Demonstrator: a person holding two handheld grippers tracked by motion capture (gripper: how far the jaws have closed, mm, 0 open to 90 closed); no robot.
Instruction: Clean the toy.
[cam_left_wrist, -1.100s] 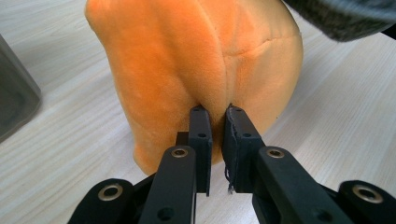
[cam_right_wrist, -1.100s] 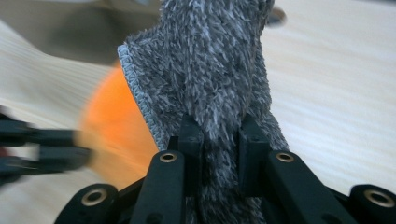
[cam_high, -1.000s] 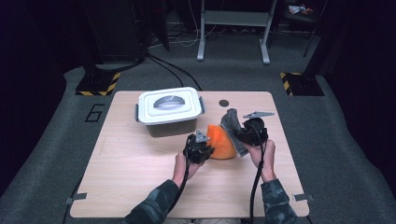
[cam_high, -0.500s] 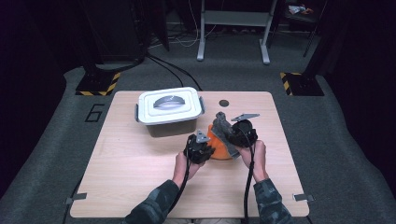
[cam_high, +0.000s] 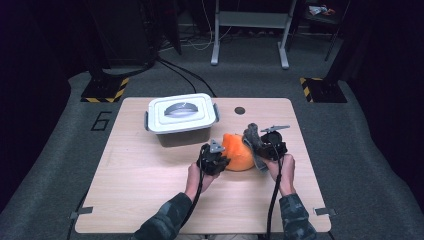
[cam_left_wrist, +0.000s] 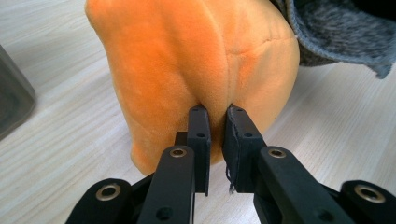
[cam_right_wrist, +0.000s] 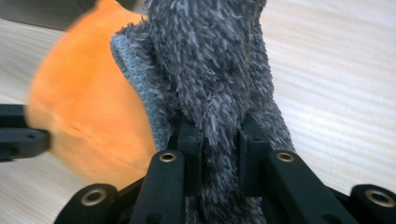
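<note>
A soft orange plush object (cam_high: 236, 151) sits on the pale wooden counter (cam_high: 140, 190) just right of the frame's centre in the high view, with a gripper at each side of it. The left gripper (cam_high: 214, 160) meets its lower left edge; in the left gripper view (cam_left_wrist: 215, 122) its two black jaws are drawn nearly together, pinching a small fold of the orange plush (cam_left_wrist: 196, 60) low on its near side. The plush rises above the jaws and takes up the upper middle of that view, resting on the counter (cam_left_wrist: 60, 126).

The right gripper (cam_high: 264, 145) stands at the right edge of the plush in the high view and holds a shaggy grey fleece cloth (cam_high: 252, 137) that lies against the plush. In the right gripper view (cam_right_wrist: 219, 140) the jaws are clamped on a thick bunch of the grey cloth (cam_right_wrist: 210, 60), which stands up through the middle of the frame; the orange plush (cam_right_wrist: 88, 121) shows at the left, touching the cloth. A corner of the grey cloth (cam_left_wrist: 336, 32) also shows at the upper right of the left gripper view, lying against the top of the plush.

A white lidded plastic box with a grey handle (cam_high: 181, 117) stands on the counter to the upper left of the plush, near it but apart. A small dark round hole (cam_high: 239, 110) marks the counter near its far edge.
</note>
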